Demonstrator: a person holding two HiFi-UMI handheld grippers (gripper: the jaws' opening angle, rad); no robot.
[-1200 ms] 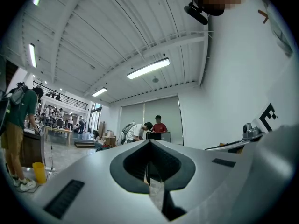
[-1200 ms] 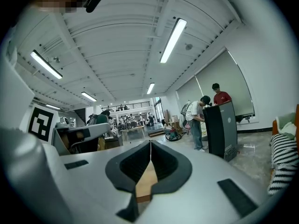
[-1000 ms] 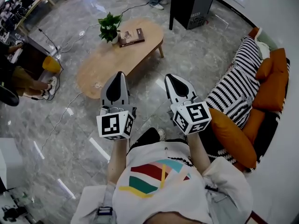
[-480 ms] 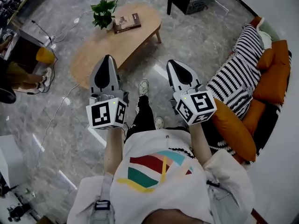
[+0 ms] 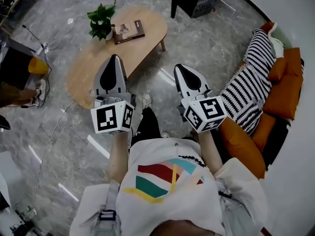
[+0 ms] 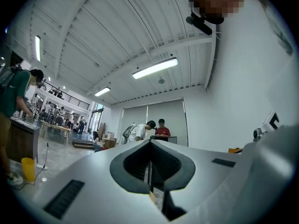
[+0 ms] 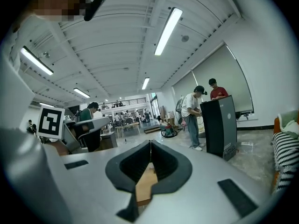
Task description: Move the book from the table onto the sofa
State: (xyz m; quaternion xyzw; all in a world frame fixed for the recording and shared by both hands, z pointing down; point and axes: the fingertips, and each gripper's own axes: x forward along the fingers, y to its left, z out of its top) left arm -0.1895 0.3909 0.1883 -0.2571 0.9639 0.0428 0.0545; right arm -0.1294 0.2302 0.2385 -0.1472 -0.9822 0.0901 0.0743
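- The sofa under a black-and-white striped throw with orange cushions (image 5: 248,90) sits at my 3 o'clock and is the drop-off.
- The oval pale-wood coffee table (image 5: 93,70) lies at 11 o'clock.
- My left gripper (image 5: 114,59) and right gripper (image 5: 180,69) point ahead, jaws pressed together on nothing; I reckon that suits the approach.
- The brown-covered book (image 5: 129,31) lies flat at the table's far end, just beside a potted green plant (image 5: 101,21), its long axis running 8 to 2 o'clock.

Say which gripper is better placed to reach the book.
Probably left: the left gripper points toward the table holding the book; the right gripper hangs over floor, nearer the sofa.
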